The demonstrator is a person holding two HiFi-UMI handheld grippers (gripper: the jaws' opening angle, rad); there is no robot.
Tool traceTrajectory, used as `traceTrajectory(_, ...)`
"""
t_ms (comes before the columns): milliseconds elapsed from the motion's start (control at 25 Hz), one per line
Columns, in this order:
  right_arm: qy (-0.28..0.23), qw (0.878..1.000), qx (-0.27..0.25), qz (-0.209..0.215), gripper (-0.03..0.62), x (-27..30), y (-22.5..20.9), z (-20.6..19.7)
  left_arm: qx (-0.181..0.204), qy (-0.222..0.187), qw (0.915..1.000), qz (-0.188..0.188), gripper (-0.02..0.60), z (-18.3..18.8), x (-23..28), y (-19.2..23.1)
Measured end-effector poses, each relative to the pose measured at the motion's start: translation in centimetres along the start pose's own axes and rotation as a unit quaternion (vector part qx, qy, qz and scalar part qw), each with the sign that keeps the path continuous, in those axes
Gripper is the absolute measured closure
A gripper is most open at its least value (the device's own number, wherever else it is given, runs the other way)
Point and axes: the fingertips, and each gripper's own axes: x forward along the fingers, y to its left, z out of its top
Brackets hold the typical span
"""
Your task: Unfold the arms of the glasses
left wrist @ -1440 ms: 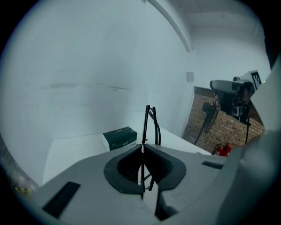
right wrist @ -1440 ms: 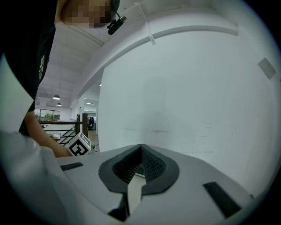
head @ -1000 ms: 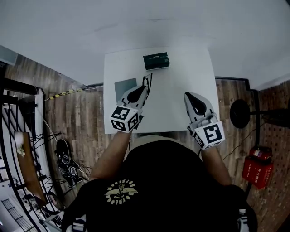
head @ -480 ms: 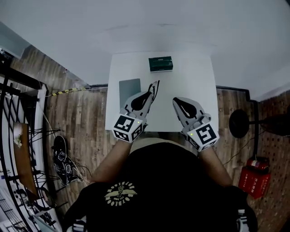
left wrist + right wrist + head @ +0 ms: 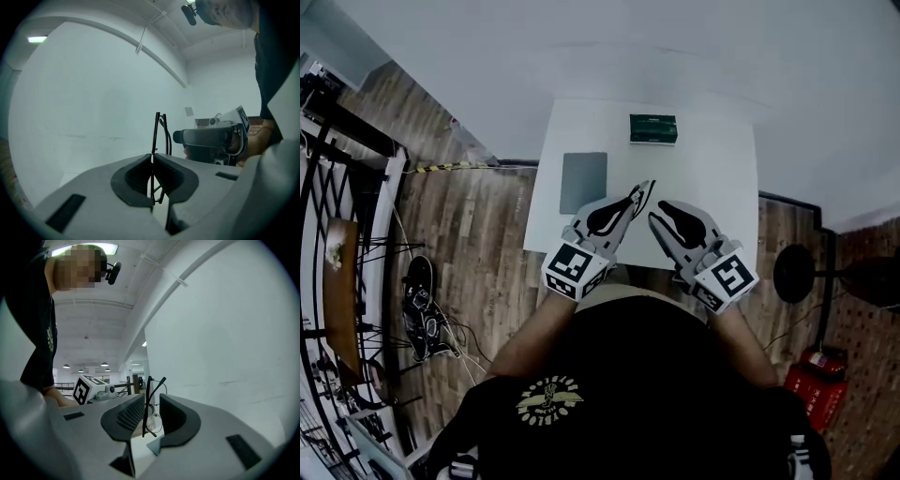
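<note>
My left gripper (image 5: 633, 199) is shut on the black glasses (image 5: 640, 194) and holds them above the white table's near part. In the left gripper view the thin frame (image 5: 157, 131) rises upright out of the closed jaws of that gripper (image 5: 151, 161). My right gripper (image 5: 656, 217) is right beside it, tips almost meeting the left ones. Its jaws have just been opening. In the right gripper view they (image 5: 151, 404) stand apart, with part of the glasses (image 5: 147, 399) between them, close to the left pad and clear of the right one.
A dark green box (image 5: 652, 128) lies at the far edge of the white table (image 5: 712, 178), and a grey pad (image 5: 583, 181) at its left. A white wall is behind. Wooden floor surrounds the table, with a round black stand base (image 5: 794, 272) to the right.
Both grippers have come together above the table's front. The left one brought the glasses to the right and a little up. The right one swung left until its tips reached them.
</note>
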Motion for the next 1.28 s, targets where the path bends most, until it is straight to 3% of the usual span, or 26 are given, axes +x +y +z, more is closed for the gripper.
traceTrajectory(360, -0.009, 0.998, 0.034, 0.044, 0.507, 1.6, 2.9, 0.2, 0.004, -0.006, 0.9998, -0.018, 0.561, -0.2, -2.6, -1.2)
traceTrajectory(480, -0.017, 0.998, 0.019, 0.051, 0.542, 1.5, 3.8, 0.5, 0.002, -0.011, 0.9997, -0.021, 0.561, -0.2, -3.0, -1.3)
traceTrajectory(840, -0.026, 0.999, 0.025, 0.029, 0.548, -0.1, 3.5, 0.6, -0.001, -0.024, 0.9997, 0.005, 0.561, 0.9, -3.6, -0.3)
traceTrajectory(1280, -0.023, 0.998, 0.044, 0.028, 0.549, 0.1, 3.2, -0.4, -0.001, -0.059, 0.9961, 0.066, 0.561, 3.9, -5.9, 3.7)
